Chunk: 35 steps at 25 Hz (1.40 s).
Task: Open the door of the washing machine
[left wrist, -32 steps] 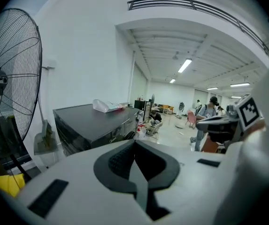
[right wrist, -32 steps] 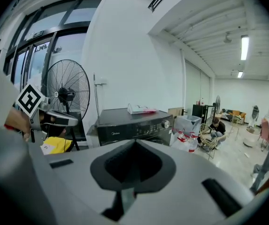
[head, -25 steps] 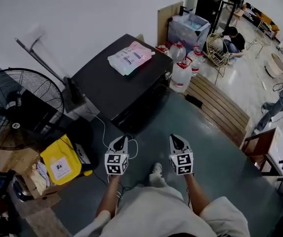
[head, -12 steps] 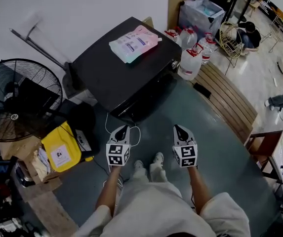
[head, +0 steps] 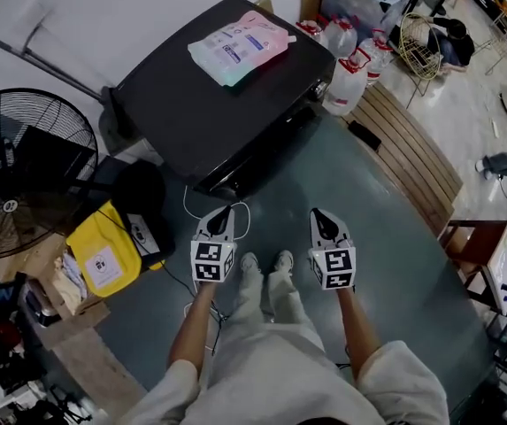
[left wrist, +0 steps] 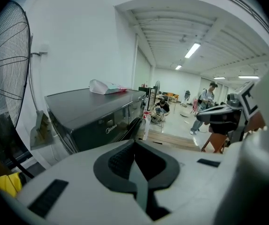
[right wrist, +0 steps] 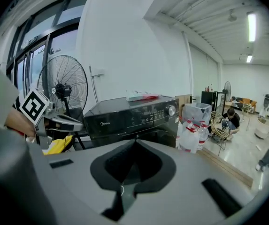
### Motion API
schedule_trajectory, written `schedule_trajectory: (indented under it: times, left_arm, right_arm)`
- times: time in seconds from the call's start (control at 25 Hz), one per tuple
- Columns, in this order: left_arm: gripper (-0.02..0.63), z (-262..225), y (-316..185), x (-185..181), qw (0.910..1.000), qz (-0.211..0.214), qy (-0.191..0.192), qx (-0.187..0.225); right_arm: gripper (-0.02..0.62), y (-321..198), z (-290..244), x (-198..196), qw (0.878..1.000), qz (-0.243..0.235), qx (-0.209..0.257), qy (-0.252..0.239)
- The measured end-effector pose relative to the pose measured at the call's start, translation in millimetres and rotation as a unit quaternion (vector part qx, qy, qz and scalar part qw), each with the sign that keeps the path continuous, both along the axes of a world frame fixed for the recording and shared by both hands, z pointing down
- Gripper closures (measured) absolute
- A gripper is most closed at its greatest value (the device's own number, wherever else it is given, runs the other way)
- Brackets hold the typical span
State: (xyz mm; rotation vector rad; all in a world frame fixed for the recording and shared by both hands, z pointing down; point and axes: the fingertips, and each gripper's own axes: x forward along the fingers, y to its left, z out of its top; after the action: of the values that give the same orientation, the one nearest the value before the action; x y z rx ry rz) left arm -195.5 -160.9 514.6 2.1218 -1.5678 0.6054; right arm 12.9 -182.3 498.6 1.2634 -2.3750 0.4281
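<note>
A black front-loading washing machine stands against the wall, and its front faces me. The right gripper view shows its control panel with a silver knob and the dark door below, seemingly closed. My left gripper and right gripper hover side by side over the floor, a short way in front of the machine and touching nothing. Both are shut and empty, with the jaws meeting at a point. A pink-and-white pouch lies on the machine's top.
A standing fan and a yellow bag crowd the left side. Water bottles and a wooden bench are to the right of the machine. A white cable loops on the floor under the left gripper. My feet stand between the grippers.
Both grippers have sunk lower and edged toward the machine's front. The head view has tilted, so the machine sits higher in the picture. The jaws stayed shut.
</note>
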Motion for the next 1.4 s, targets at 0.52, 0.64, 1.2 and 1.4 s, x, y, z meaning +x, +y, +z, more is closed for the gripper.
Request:
schedule_trajectory:
  times: [0.52, 0.64, 1.2, 1.4]
  left_arm:
    - [0.598, 73.9, -8.7, -12.4, 0.9989, 0.033, -0.007, -0.033]
    - [0.598, 89.0, -10.7, -11.6, 0.9986, 0.039, -0.008, -0.037]
    - [0.598, 154.5, -12.3, -10.9, 0.998, 0.047, -0.011, -0.042]
    - [0.598, 182.0, -11.8, -9.9, 0.9979, 0.048, -0.007, -0.044]
  right_arm:
    - [0.597, 1.3, 64.0, -28.3, 0.999, 0.003, -0.036, 0.011]
    - [0.597, 0.5, 76.9, -30.5, 0.999, 0.004, -0.041, 0.011]
    - [0.597, 16.1, 152.8, -39.2, 0.997, -0.007, -0.07, 0.017]
    - [0.597, 25.8, 180.2, -40.0, 0.996, -0.012, -0.082, 0.019]
